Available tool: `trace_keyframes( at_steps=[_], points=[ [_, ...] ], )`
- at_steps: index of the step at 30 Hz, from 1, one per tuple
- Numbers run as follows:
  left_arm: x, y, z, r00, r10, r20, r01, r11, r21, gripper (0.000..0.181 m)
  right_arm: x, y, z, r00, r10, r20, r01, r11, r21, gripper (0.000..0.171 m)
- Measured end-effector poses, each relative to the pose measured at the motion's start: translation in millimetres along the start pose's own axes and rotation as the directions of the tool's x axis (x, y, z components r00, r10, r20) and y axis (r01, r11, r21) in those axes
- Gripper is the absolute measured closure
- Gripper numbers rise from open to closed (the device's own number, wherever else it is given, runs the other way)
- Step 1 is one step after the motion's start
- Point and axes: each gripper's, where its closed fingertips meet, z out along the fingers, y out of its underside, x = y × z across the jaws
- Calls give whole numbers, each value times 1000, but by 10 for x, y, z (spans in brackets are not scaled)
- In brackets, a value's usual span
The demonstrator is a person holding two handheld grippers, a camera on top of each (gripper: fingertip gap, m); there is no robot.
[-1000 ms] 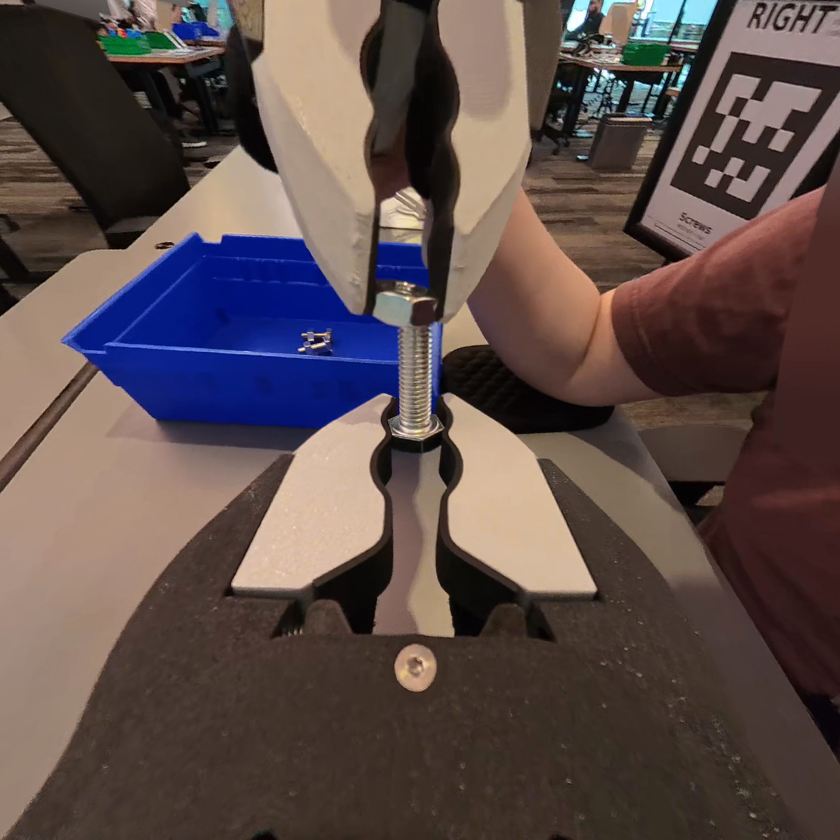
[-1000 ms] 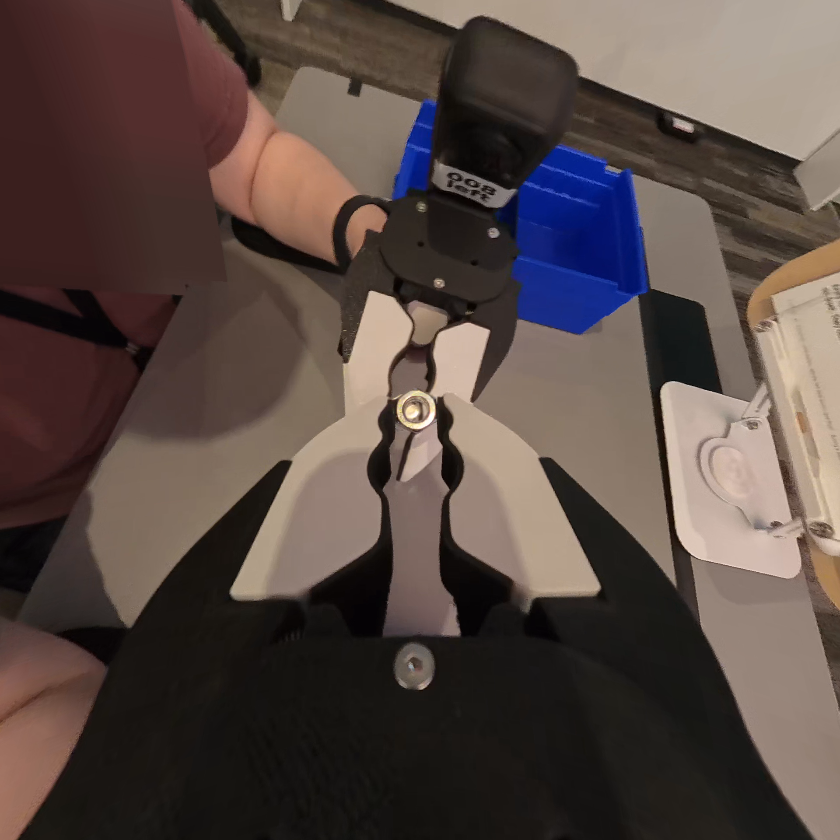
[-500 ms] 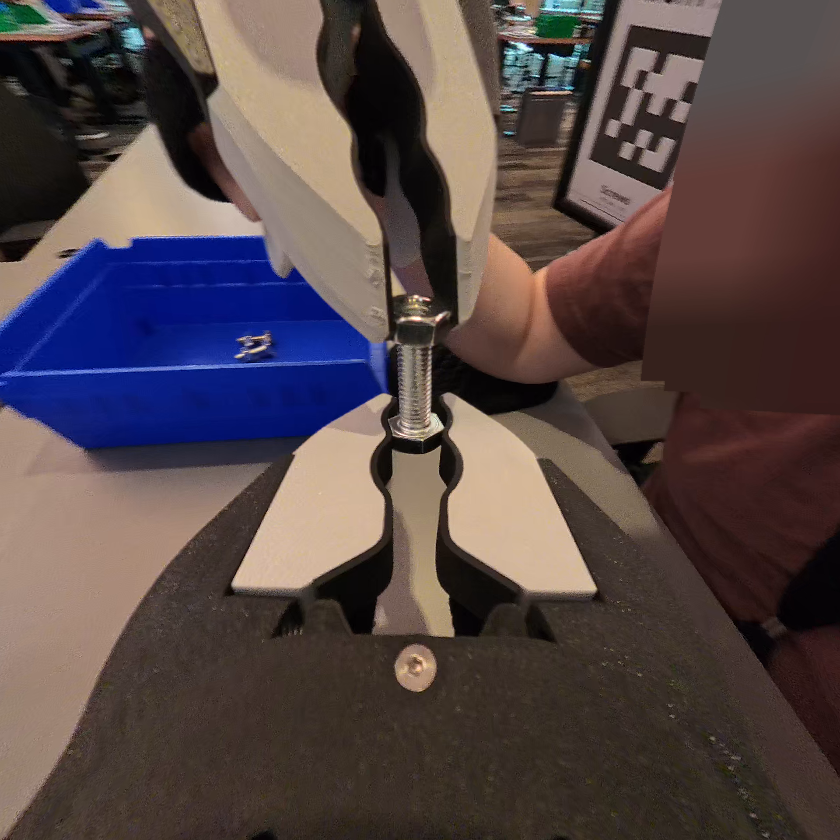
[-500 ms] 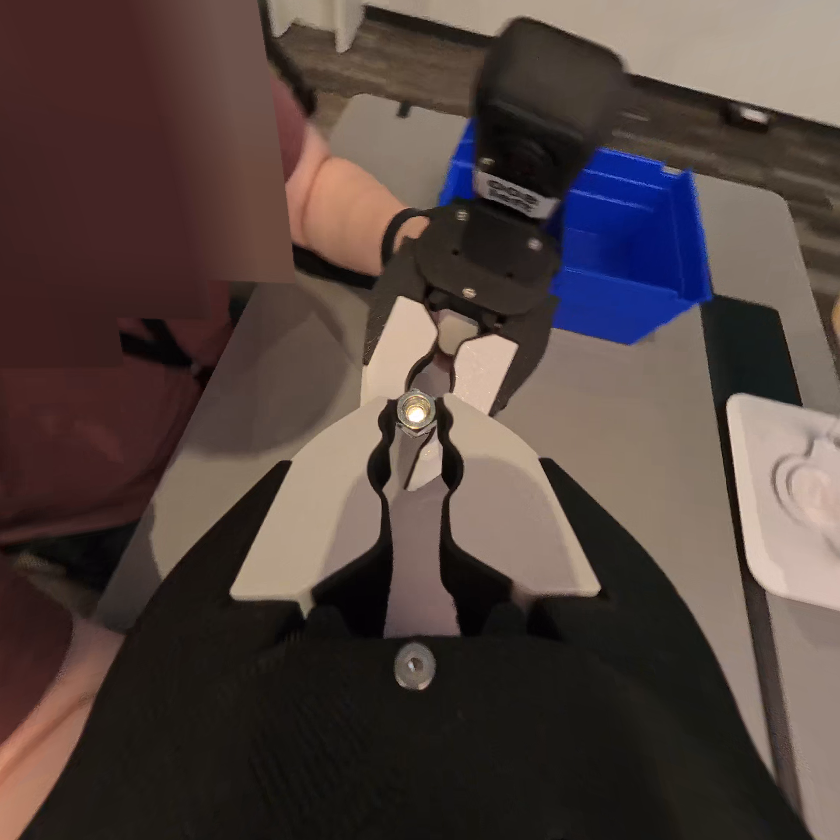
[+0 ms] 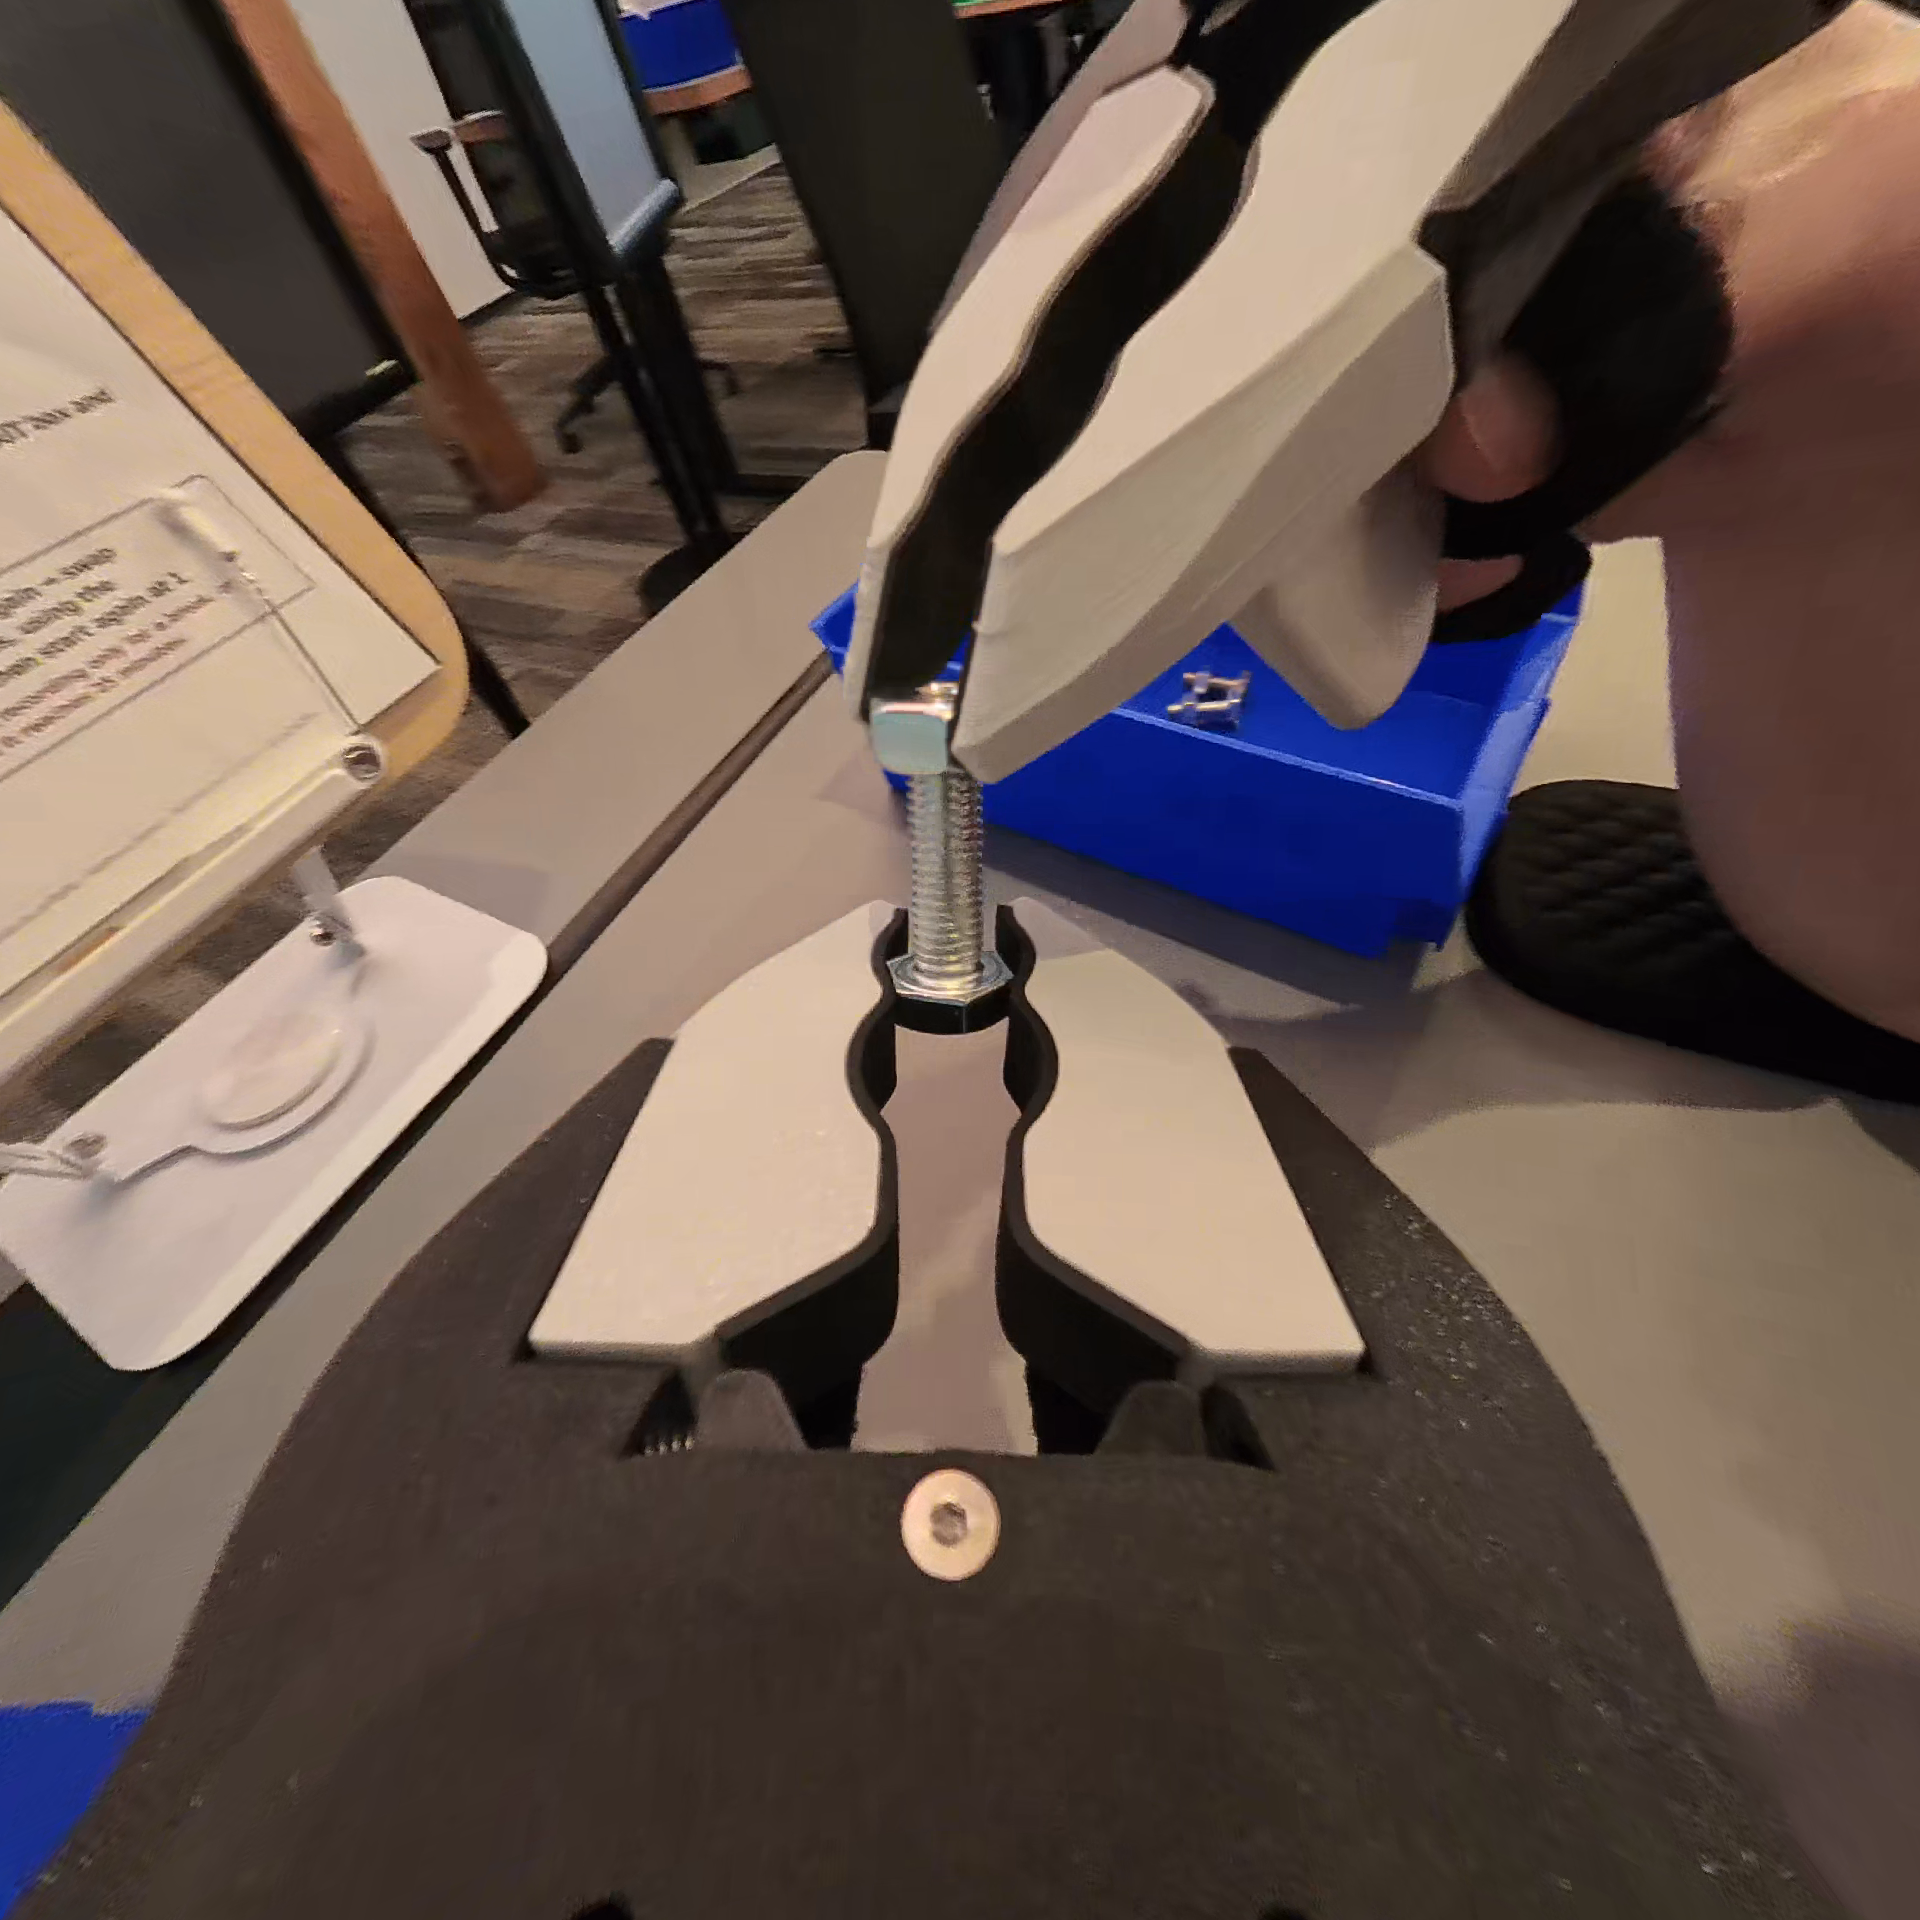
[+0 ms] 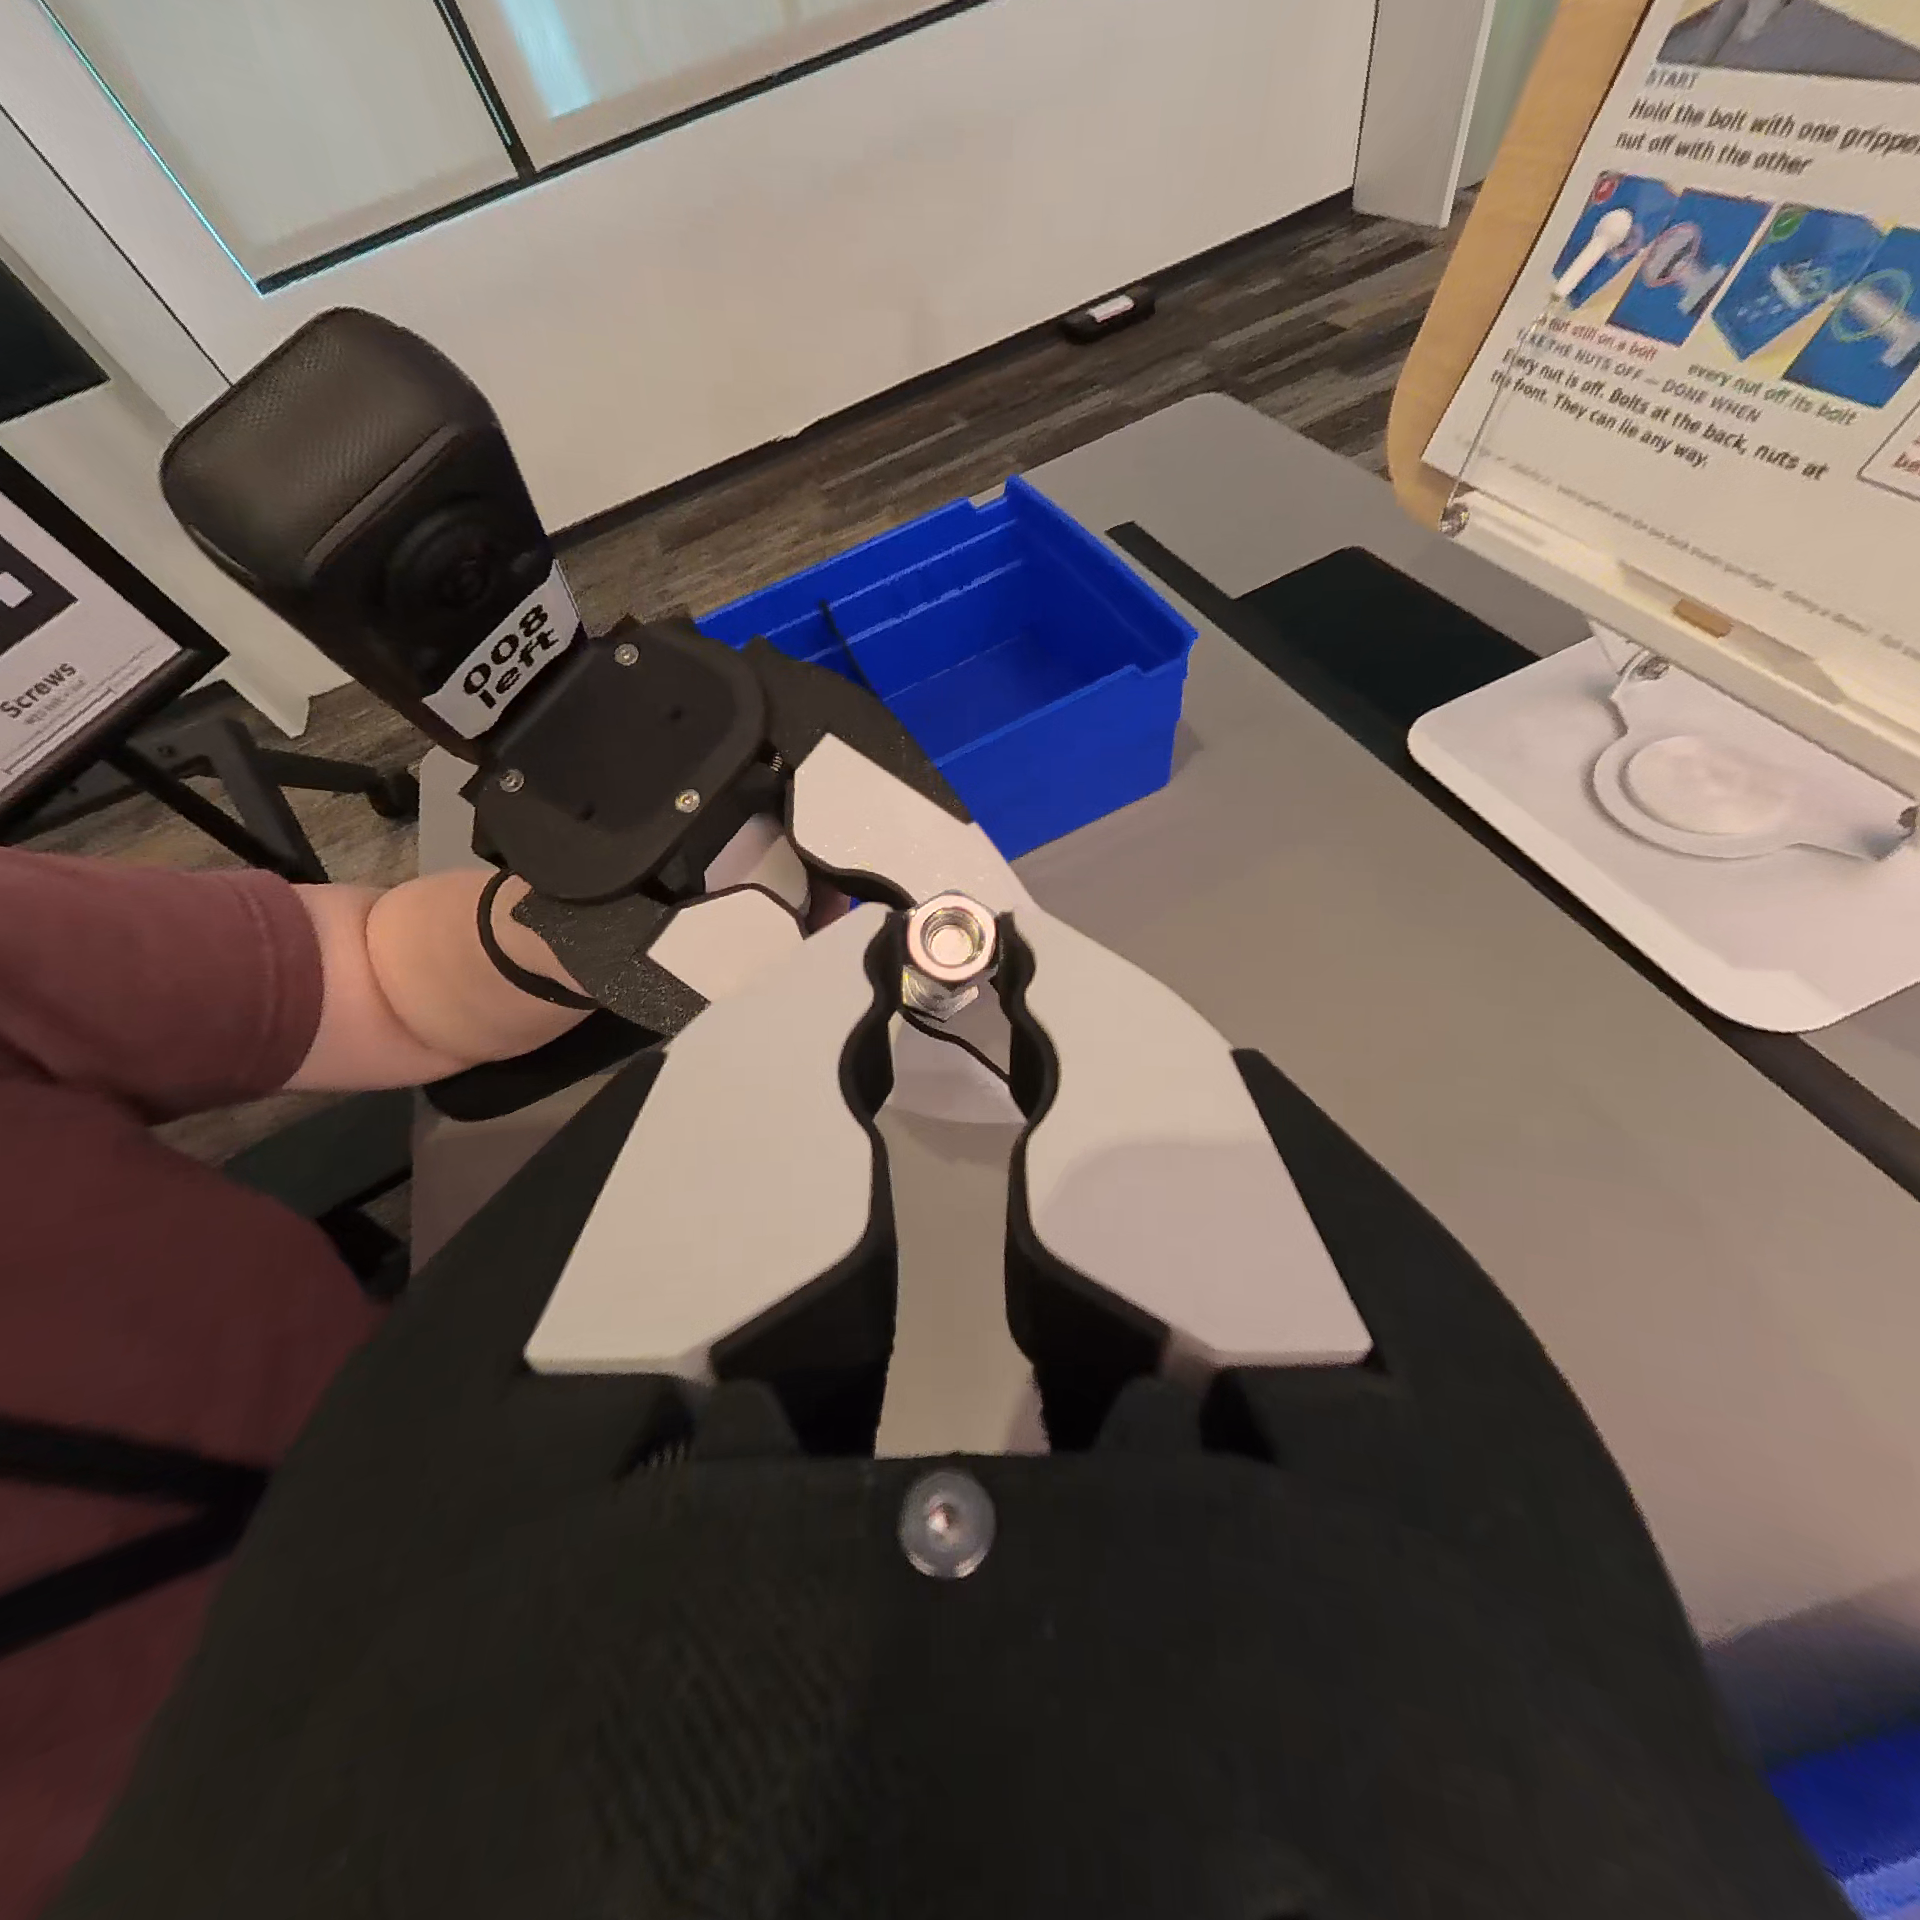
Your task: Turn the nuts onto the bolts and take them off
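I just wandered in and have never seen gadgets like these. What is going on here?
A person holds a gripper in each hand above a grey table. The left gripper has its jaws shut on a silver hex nut sitting low on a threaded steel bolt. The right gripper clamps the bolt's head from above. A blue plastic bin behind holds a few more small metal parts.
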Motion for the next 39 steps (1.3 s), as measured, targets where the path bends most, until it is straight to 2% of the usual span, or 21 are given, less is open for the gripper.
trace_keyframes(
  at_steps=[14,19,21,24,27,29,34,39],
  points=[
    [31,-110,-60,1000,-3,-27,4,998,58,166,-93,-79,-23,998,-50,36,48,998,46,152],
    [59,-144,-80,999,6,-39,-3,997,74,166,-131,-148,-73,992,-120,30,117,990,79,136],
    [111,-176,-100,997,-3,-82,10,996,91,166,-232,-190,-172,973,-213,87,203,973,112,128],
    [312,-308,-185,971,-2,-239,44,985,169,166,-407,-261,-348,901,-400,168,356,903,243,132],
    [581,-459,-336,897,5,-442,116,962,246,166,-688,-206,-477,815,-448,367,340,883,323,134],
    [725,-527,-442,842,32,-539,143,949,280,166,-773,-154,-512,767,-483,423,354,868,348,136],
    [883,-552,-523,800,91,-593,119,945,305,166,-888,-197,-520,735,-448,509,271,882,385,139],
    [926,-540,-527,794,109,-598,100,947,306,166,-912,-142,-446,731,-443,520,288,890,353,147]
  ],
)
